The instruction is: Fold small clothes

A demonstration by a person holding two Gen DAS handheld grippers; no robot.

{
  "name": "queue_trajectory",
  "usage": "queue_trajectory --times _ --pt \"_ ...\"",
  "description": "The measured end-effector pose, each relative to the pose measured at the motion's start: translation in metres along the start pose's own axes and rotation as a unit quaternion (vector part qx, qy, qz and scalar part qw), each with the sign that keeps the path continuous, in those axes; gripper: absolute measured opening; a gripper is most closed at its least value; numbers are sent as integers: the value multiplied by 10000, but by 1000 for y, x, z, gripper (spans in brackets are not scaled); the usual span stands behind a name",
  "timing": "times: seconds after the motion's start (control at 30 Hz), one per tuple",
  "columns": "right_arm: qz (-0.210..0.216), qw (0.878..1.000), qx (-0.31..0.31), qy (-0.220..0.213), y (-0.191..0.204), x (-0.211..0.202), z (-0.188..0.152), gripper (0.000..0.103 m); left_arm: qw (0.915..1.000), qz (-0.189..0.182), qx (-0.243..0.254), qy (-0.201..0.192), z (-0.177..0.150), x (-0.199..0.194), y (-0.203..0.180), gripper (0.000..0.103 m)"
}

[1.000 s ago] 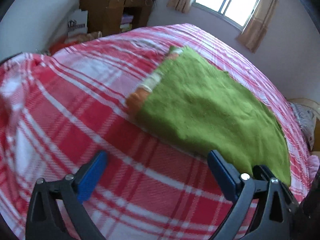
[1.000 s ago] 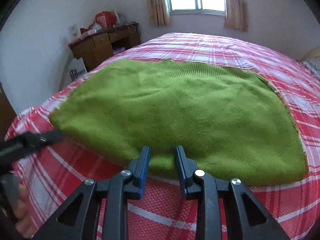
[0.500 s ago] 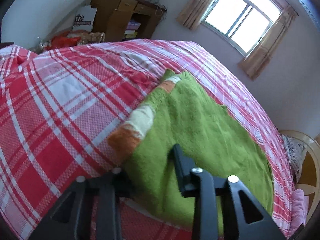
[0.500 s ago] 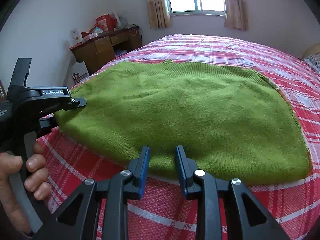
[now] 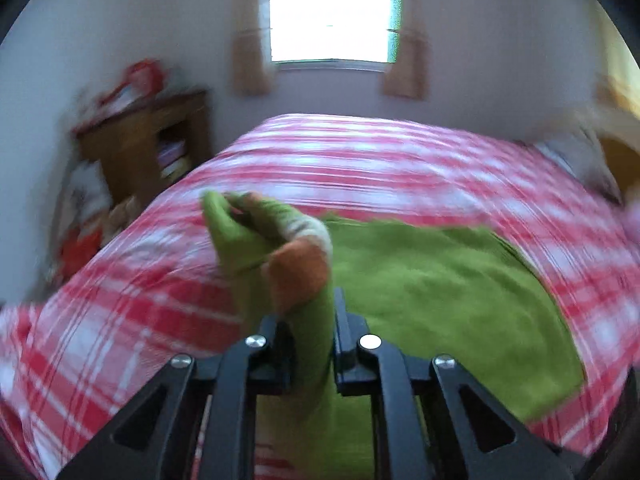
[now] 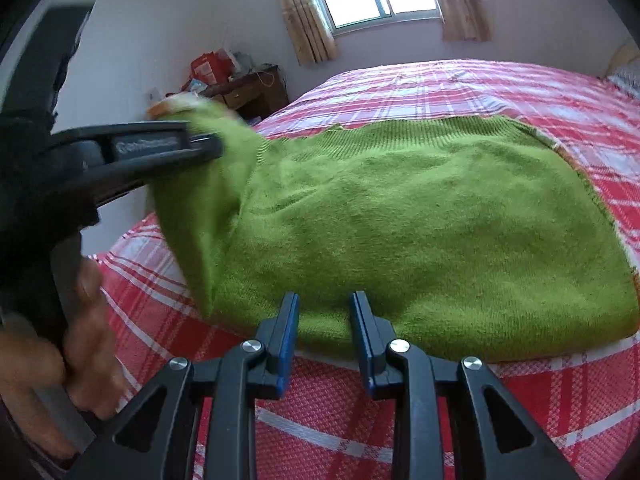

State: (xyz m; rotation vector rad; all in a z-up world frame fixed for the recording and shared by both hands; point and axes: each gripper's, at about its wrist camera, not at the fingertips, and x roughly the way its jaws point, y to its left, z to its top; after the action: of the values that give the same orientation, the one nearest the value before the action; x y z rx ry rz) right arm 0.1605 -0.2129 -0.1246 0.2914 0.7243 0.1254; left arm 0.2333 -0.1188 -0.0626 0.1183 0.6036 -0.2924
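1. The green knitted sweater with orange-and-white cuff bands (image 6: pixel 420 232) lies spread on the red-and-white plaid bedspread (image 6: pixel 460 88). Its near hem sits just ahead of the right gripper (image 6: pixel 324 320), and its left edge is lifted off the bedspread.
2. It looks soft, light and limp. The raised part sags and drapes from the pinch, so I judge it will fold without resistance but will not hold a crease. The fuzzy knit should grip well between the pads.
3. The best places to take hold seem to be edges and corners, such as the cuff end of the sleeve or the hem. The flat middle offers nothing to pinch.
4. The left gripper (image 5: pixel 312 320) is clenched on a bunched fold of the sweater near the striped cuff (image 5: pixel 298 264). It is held above the bedspread, at the sweater's left side.
5. The right gripper hovers low at the near hem. Its blue pads (image 6: pixel 289 328) are parted with nothing between them.
6. The left-wrist view is blurred.
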Motion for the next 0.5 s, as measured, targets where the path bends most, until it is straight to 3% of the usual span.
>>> queue_trajectory --times 0.13,0.37,0.43,0.5 --pt "232 9991 353 45 -12 -5 2 28 9971 -161 717 216 -19 16 -30 14" --pt "456 9980 343 266 -33 -33 -1 28 9963 -437 594 448 -32 28 -27 14" --pt "369 9989 182 232 -40 -43 9 32 9964 -616 401 433 -33 25 -22 14" --pt "254 9996 131 62 -50 -54 32 53 9960 -774 177 408 -33 23 -16 14"
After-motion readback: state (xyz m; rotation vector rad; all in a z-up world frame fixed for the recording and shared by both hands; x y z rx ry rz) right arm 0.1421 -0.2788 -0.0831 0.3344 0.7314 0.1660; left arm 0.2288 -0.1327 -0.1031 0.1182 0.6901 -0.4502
